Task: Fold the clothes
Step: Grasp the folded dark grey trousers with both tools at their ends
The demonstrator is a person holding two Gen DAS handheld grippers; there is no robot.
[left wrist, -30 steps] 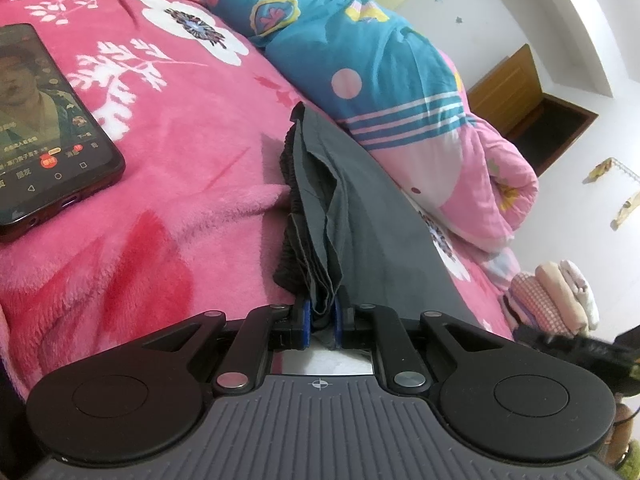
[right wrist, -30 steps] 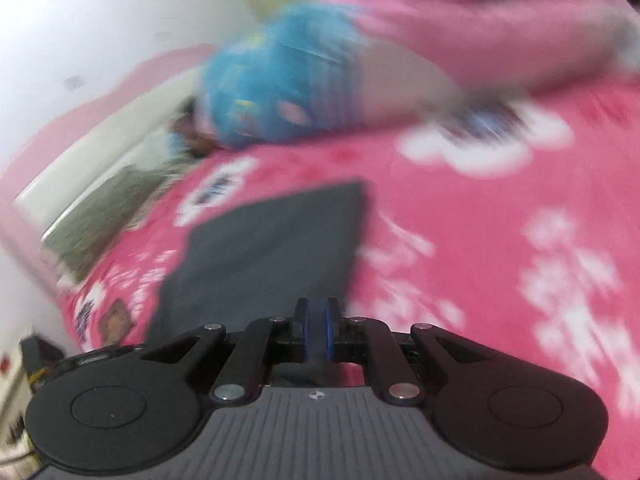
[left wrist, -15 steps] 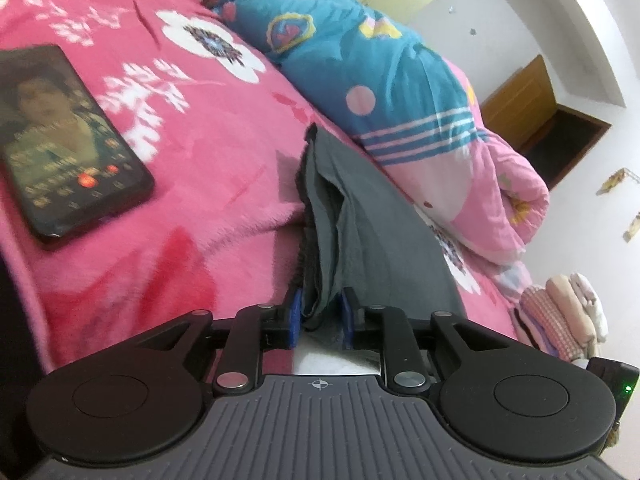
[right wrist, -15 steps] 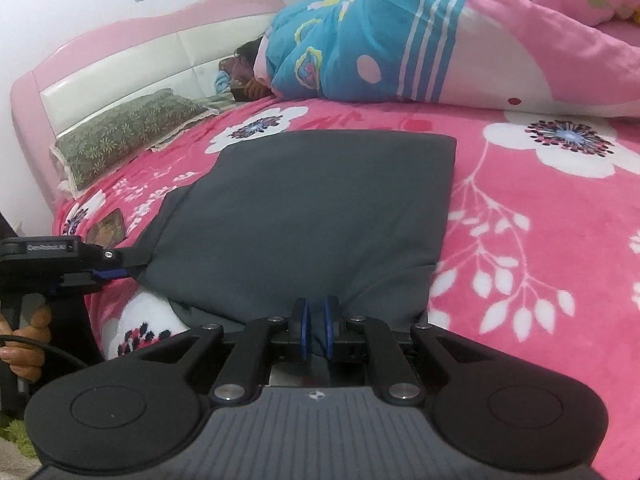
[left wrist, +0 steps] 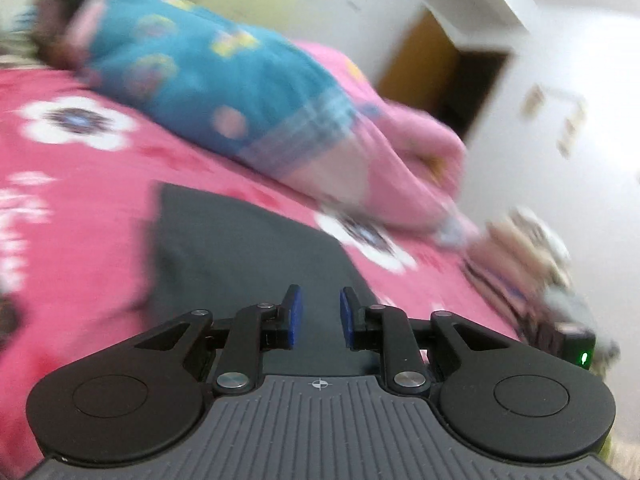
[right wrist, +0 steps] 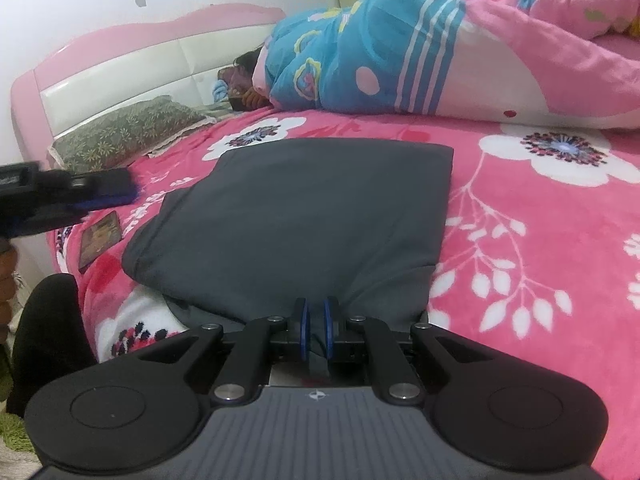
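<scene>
Pink plush blanket (right wrist: 540, 240) with white flowers covers the bed and gives the widest free ground, mostly on the right side of the right wrist view. At the far left of that view a person's hand (right wrist: 6, 270) and a black-clad leg stand by the bed's edge, and the left gripper (right wrist: 100, 192) hangs above the blanket's left margin, clear of the cloth. Its jaws stand apart with nothing between them; in its own blurred view the blue pads (left wrist: 295, 316) frame only a gap over the dark fabric. Just beneath it a phone (right wrist: 100, 236) lies flat near the bed's left edge, beside the garment's left corner. A green patterned pillow (right wrist: 124, 132) rests against the pink and white headboard (right wrist: 120, 64) behind.

In the middle lies the grey folded garment (right wrist: 304, 216), flat on the blanket, its far edge straight and its right edge running clean toward the camera. Its near edge bunches up into the right gripper (right wrist: 315, 330), whose jaws are clenched on that hem. Beyond the far edge a strip of bare blanket separates the garment from a blue and pink quilt (right wrist: 400, 52) heaped across the back, which closes off that side.
</scene>
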